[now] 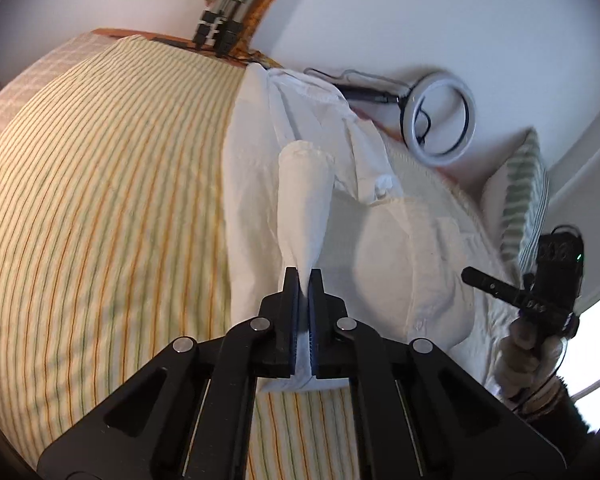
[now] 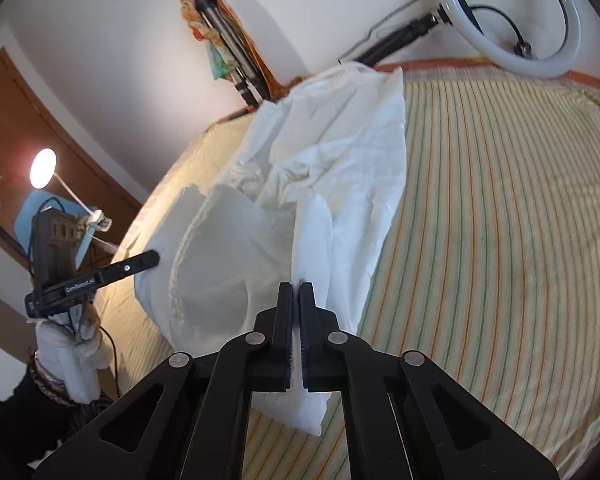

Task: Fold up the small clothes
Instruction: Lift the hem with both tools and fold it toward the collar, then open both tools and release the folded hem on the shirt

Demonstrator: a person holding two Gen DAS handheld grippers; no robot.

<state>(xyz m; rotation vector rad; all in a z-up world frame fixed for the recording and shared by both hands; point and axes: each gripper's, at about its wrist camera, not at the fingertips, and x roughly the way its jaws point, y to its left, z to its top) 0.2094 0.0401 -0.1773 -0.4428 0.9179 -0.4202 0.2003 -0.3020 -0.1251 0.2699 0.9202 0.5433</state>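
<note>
A white shirt (image 1: 404,248) lies rumpled on the striped bedspread (image 1: 100,200). My left gripper (image 1: 304,274) is shut on a fold of it, and the cloth rises in a narrow peak past the fingertips. At the right, a gloved hand (image 1: 528,364) holds my right gripper (image 1: 474,276) at the shirt's far side. In the right wrist view the white shirt (image 2: 332,148) is bunched and lifted, and my right gripper (image 2: 296,288) is shut on its near edge, with fabric showing between the jaws. My left gripper (image 2: 150,259) reaches the cloth from the left.
A ring light (image 1: 440,120) on a black stand lies at the bed's far edge against the white wall. A striped pillow (image 1: 528,196) sits beside it. A folded tripod (image 2: 228,52) leans in the corner, and a lit lamp (image 2: 43,169) stands near a brown door.
</note>
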